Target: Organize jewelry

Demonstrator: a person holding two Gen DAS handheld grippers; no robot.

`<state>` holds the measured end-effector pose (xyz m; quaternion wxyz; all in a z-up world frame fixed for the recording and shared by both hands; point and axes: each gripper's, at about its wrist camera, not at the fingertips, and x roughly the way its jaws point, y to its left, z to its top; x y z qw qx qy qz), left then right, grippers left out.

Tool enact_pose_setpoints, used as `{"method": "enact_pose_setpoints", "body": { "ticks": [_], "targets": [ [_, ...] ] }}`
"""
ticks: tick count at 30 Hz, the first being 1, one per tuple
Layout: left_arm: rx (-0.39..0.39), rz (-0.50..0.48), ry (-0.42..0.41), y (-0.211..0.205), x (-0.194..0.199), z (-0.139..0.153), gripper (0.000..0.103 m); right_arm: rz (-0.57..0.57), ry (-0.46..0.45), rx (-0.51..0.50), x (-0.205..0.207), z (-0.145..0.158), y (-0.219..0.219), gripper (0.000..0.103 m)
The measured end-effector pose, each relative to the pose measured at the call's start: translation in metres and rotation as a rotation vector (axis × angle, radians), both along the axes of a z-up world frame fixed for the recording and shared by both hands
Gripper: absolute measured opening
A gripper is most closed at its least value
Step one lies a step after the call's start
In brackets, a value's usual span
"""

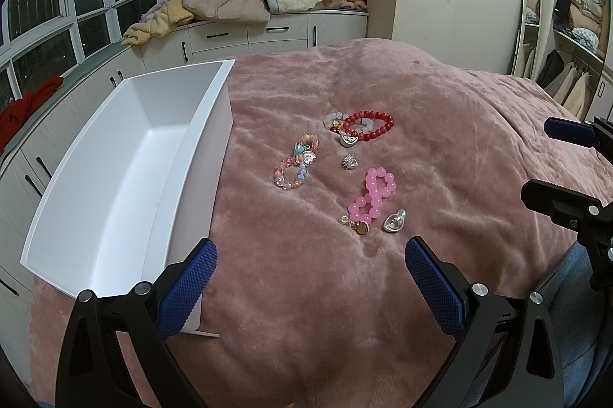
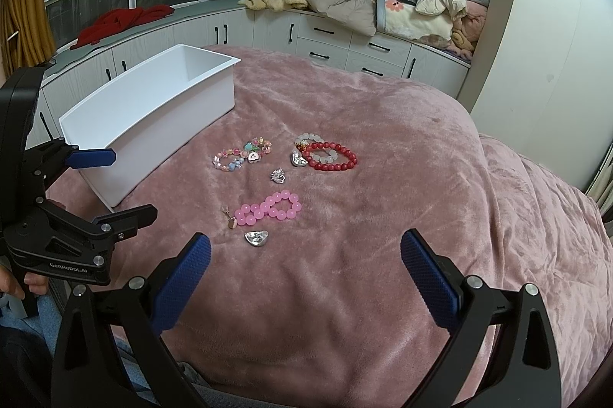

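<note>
Faintly, "GenRobot.AI" is read on the black body of the left gripper (image 2: pixel 95 182), which is held by a hand (image 2: pixel 19 283) low at the bed's near edge. Both it and the right gripper (image 2: pixel 306 277) are held spread wide and empty above the pink blanket (image 2: pixel 402 216). Ahead, the pink bead bracelet (image 2: pixel 270 208), red bead bracelet (image 2: pixel 333 157), pastel bracelet (image 2: pixel 241 155) and silver charms (image 2: pixel 257 238) are laid beside the empty white box (image 2: pixel 153 124).

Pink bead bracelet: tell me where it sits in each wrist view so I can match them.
Left wrist: pink bead bracelet right of centre, just beyond the open fingers.
Right wrist: it lies left of centre, stretched sideways.
Shared landmark: the white bin, to its left in both.
</note>
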<state>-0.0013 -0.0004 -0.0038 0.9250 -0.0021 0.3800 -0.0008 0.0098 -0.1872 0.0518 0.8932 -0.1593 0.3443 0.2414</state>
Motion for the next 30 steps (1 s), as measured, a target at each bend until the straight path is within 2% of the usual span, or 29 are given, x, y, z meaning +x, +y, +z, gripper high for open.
{"method": "enact_pose_setpoints", "body": {
  "ticks": [21, 30],
  "targets": [
    [0.005, -0.007, 0.009, -0.006, -0.002, -0.008, 0.1, 0.001, 0.001, -0.006, 0.0, 0.001, 0.001, 0.098],
    [0.053, -0.058, 0.031, -0.018, 0.012, -0.009, 0.1, 0.029, 0.057, 0.037, 0.021, 0.001, 0.004, 0.098]
  ]
}}
